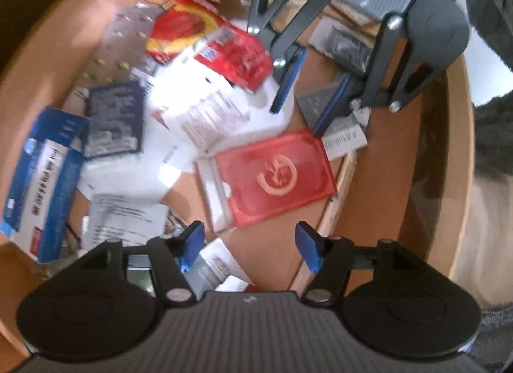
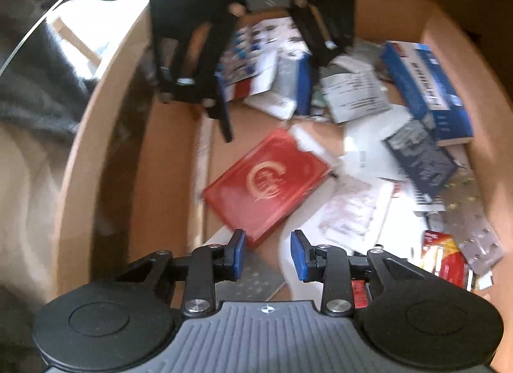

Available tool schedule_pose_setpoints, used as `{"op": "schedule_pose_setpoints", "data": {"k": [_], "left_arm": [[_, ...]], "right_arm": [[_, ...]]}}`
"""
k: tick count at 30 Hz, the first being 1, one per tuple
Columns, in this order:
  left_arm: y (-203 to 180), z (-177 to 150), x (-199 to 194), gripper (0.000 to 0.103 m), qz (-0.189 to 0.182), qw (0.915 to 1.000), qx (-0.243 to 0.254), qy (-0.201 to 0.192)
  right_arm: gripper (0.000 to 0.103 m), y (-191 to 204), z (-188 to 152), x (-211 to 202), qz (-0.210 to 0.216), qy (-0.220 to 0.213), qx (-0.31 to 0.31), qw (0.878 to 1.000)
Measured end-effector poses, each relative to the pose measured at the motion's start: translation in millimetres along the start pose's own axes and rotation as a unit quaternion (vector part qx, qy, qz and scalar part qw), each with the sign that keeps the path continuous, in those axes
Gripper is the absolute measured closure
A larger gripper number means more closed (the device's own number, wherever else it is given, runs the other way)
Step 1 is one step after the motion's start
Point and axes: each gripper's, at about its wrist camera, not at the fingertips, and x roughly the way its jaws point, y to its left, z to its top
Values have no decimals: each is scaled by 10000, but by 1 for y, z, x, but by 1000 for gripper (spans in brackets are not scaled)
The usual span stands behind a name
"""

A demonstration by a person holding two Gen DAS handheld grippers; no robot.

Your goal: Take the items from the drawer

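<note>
Inside wooden drawer | flat glossy red case | both jaws empty, parted

I'm looking into a home's junk drawer: plain wooden walls around loose papers, a blue medicine box, blister packs and a red booklet.

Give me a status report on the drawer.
Left gripper open, empty. Right gripper narrow, empty. Red booklet flat in drawer, untouched. Papers crowd it.
</note>
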Motion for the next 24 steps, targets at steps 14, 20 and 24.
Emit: {"op": "schedule_pose_setpoints", "data": {"k": [14, 20, 24], "left_arm": [[-12, 12, 20, 31, 317, 9991, -229, -179], [-15, 15, 4, 30, 249, 9961, -426, -725], [-21, 19, 7, 30, 394, 9962, -356, -692]], "right_arm": [[71, -2, 2, 5, -538, 73, 157, 9984], [71, -10, 1, -12, -618, -211, 459, 9968], [70, -16, 4, -20, -712, -371, 650, 9947]]}}
